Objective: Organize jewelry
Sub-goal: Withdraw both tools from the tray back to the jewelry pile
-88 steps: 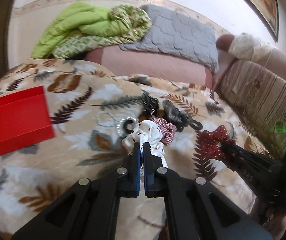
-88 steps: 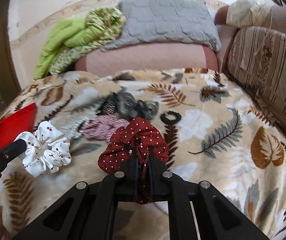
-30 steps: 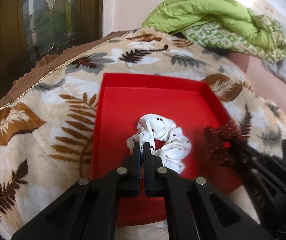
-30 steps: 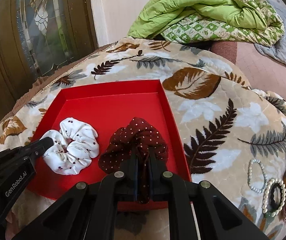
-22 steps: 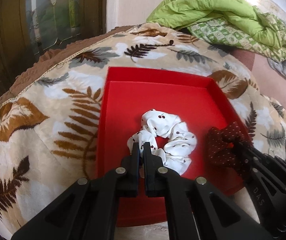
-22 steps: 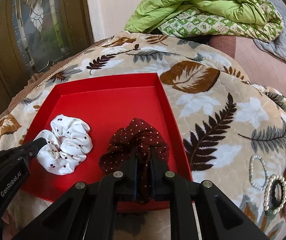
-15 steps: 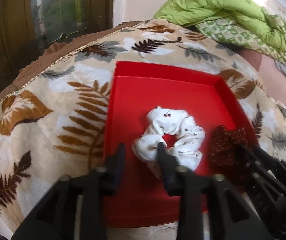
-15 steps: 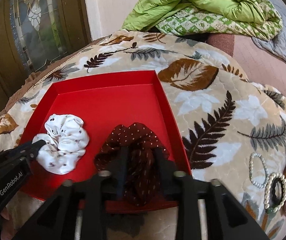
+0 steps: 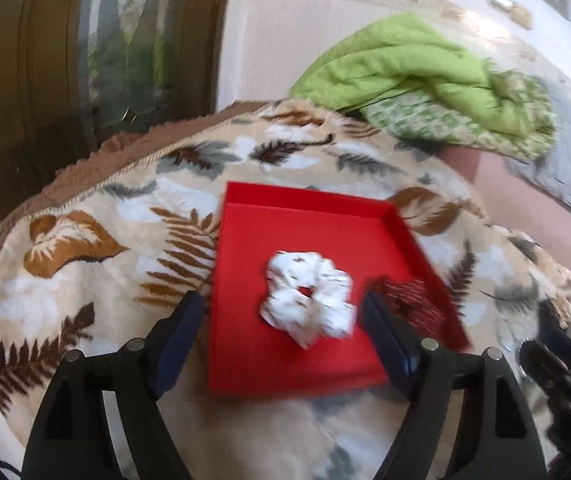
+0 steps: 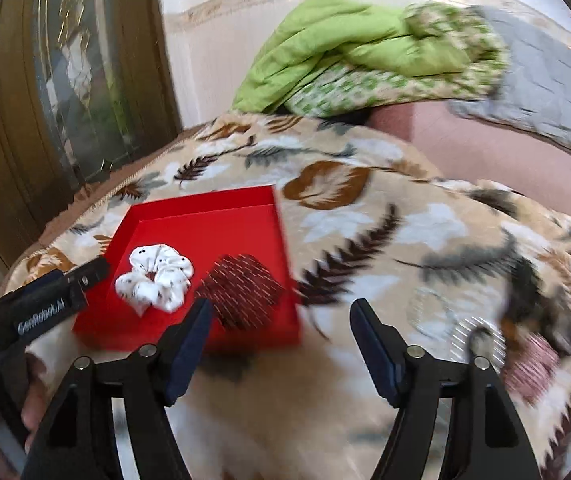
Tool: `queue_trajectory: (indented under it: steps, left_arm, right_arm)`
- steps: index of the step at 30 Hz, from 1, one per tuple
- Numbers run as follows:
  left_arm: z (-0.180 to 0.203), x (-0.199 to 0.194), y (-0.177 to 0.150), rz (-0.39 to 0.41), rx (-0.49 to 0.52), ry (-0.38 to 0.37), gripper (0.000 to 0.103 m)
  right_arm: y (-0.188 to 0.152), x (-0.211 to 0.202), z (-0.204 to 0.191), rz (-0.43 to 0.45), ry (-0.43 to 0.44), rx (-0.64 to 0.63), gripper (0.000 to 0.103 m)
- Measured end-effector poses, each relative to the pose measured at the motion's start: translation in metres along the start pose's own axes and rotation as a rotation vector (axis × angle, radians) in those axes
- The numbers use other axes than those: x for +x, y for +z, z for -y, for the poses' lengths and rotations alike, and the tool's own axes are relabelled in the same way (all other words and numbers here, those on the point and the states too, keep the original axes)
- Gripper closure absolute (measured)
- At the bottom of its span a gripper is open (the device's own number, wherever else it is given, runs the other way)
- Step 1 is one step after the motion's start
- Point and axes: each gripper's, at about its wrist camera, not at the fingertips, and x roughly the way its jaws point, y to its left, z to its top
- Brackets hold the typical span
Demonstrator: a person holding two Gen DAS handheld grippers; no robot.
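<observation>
**Inspector A:** Status of the red tray (image 10: 205,216)?

**Inspector B:** Two items lodged inside: white scrunchie (image 10: 155,276) at roughly 9 o'clock of the dark red dotted scrunchie (image 10: 241,290), lying just beside each other. Left tool (image 9: 277,338) spread wide, holding nothing; right tool (image 10: 277,340) likewise spread and empty.

**Inspector A:** Outstanding?

**Inspector B:** Several pieces lie on the leaf-print bedspread (image 10: 365,240), at 3 o'clock of the tray: a pearl bracelet (image 10: 477,342), a pink scrunchie (image 10: 529,368), some dark items, blurred. In my judgement, early stage; most remains.
</observation>
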Motion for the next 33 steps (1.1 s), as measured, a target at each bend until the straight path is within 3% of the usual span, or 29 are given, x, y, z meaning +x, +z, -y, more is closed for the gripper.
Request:
queue_trajectory:
  steps: [9, 18, 24, 28, 33]
  left_arm:
    - [0.089, -0.112, -0.085, 0.075, 0.179, -0.103, 0.017]
    - [0.175, -0.171, -0.124, 0.042, 0.295, -0.198, 0.017]
    - [0.195, -0.179, -0.123, 0.063, 0.274, -0.289, 0.017]
    - [0.217, -0.161, -0.119, 0.013, 0.290, -0.329, 0.017]
    - [0.254, -0.139, -0.111, -0.011, 0.357, -0.327, 0.017]
  right_arm:
    - [-0.082, -0.140, 0.099, 0.053, -0.060, 0.215, 0.018]
    - [-0.120, -0.203, 0.170, 0.142, -0.233, 0.295, 0.017]
    - [-0.124, -0.224, 0.188, 0.197, -0.296, 0.334, 0.017]
    - [-0.120, -0.230, 0.200, 0.193, -0.309, 0.352, 0.017]
    - [-0.082, -0.211, 0.231, 0.171, -0.295, 0.324, 0.018]
